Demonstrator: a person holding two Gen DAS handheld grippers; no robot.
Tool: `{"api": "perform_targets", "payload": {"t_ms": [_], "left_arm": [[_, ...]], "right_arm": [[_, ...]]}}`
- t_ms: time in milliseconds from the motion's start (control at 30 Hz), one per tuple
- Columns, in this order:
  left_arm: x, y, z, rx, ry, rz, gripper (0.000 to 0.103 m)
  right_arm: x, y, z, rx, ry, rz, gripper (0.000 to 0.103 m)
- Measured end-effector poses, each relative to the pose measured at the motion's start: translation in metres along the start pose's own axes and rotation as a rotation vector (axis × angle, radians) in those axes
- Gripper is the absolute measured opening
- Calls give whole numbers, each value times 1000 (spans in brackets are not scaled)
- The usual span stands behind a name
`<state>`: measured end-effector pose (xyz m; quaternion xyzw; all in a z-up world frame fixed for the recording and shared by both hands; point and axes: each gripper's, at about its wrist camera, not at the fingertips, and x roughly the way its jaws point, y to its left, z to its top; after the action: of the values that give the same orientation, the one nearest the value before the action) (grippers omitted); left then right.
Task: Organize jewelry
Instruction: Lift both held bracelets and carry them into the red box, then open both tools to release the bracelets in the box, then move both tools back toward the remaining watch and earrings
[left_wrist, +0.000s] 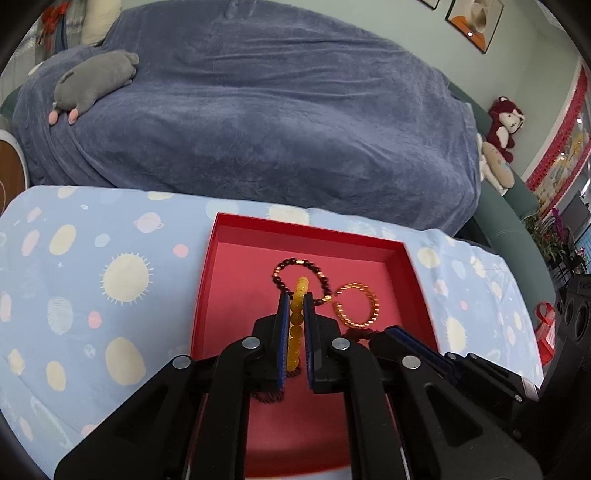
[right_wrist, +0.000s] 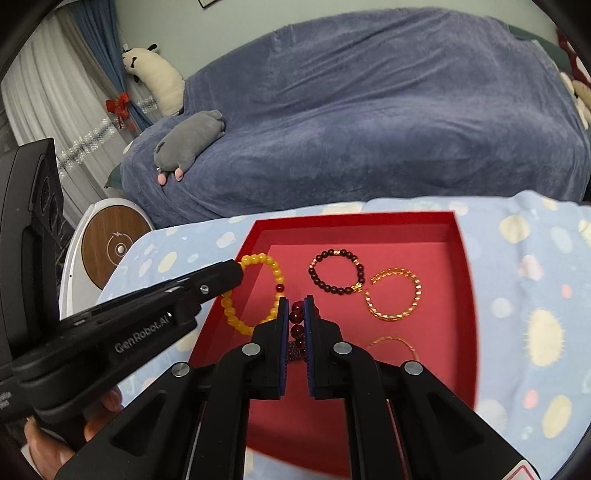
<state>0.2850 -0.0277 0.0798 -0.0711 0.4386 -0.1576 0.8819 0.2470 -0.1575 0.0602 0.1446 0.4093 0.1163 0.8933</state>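
Both wrist cameras look steeply down along their own tool, close over the red tray (left_wrist: 236, 236) (right_wrist: 458, 236), the left from its left side, sharing the blue-covered sofa (left_wrist: 277, 110) (right_wrist: 369, 110) behind.

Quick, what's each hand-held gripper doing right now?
Left hand-held gripper: shut on the yellow bracelet.
Right hand-held gripper: shut on the red bracelet.

A yellow bead bracelet (right_wrist: 255, 291) hangs over the left edge of the red tray (right_wrist: 458, 258). A dark bead bracelet (right_wrist: 337, 271) and a gold chain bangle (right_wrist: 393, 294) lie flat inside, side by side. A red bead string (right_wrist: 296, 325) sits nearer.
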Motion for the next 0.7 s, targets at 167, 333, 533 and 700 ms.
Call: {"api": "perform_targets", "payload": {"t_ms": [167, 333, 533, 700], "left_arm": [[30, 15, -6, -10, 40, 31, 7], [35, 29, -16, -21, 30, 39, 12], [13, 32, -28, -28, -21, 62, 53], [-17, 25, -42, -4, -55, 84, 53]], "right_arm": [[39, -7, -5, 1, 66, -40, 8], [48, -16, -12, -20, 86, -107, 15], [23, -18, -21, -46, 32, -134, 27], [-15, -12, -30, -85, -14, -150, 28]]}}
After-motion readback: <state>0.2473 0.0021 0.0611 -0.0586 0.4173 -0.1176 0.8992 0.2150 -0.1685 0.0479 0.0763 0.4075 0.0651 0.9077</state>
